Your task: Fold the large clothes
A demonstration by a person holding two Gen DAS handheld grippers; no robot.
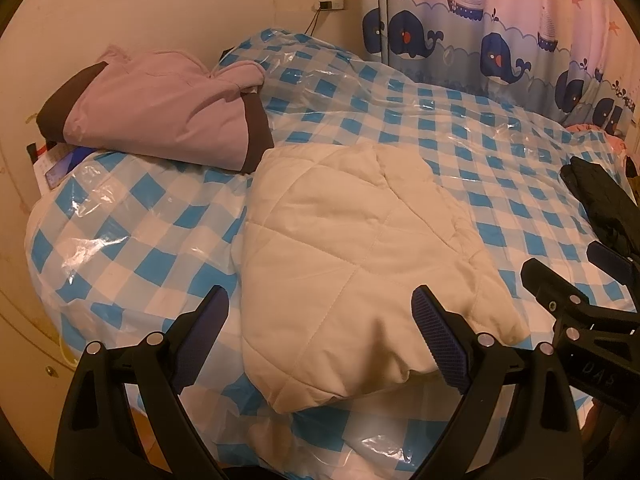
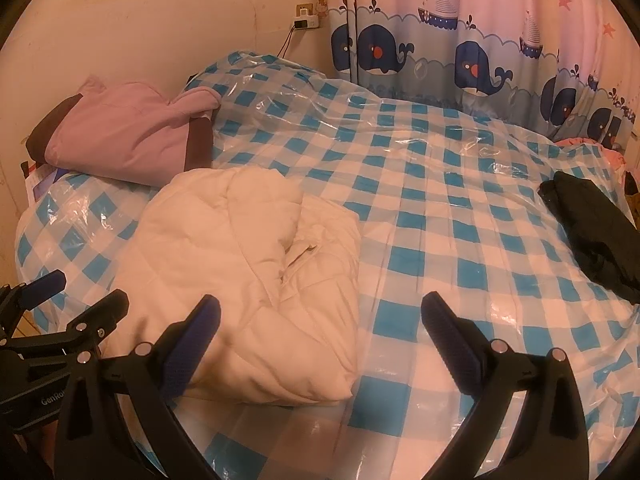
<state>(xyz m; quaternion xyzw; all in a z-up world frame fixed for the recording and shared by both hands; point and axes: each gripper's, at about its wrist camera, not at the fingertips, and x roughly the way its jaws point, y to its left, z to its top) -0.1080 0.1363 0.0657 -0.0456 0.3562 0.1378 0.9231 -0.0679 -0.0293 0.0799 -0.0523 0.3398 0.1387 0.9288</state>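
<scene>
A cream quilted jacket [image 1: 344, 248] lies folded into a bundle on the blue-checked bed cover [image 1: 500, 184]; it also shows in the right wrist view [image 2: 248, 280]. My left gripper [image 1: 320, 336] is open and empty, hovering over the jacket's near edge. My right gripper [image 2: 320, 344] is open and empty, above the jacket's near right corner. The right gripper also shows at the right of the left wrist view [image 1: 568, 276], and the left gripper at the left of the right wrist view [image 2: 76, 300].
A folded pink garment with brown cuffs [image 1: 160, 116] lies at the back left by the headboard. A black garment [image 2: 592, 232] lies at the bed's right edge. A whale-print curtain [image 2: 480, 52] hangs behind. The cover [image 2: 460, 220] is glossy plastic.
</scene>
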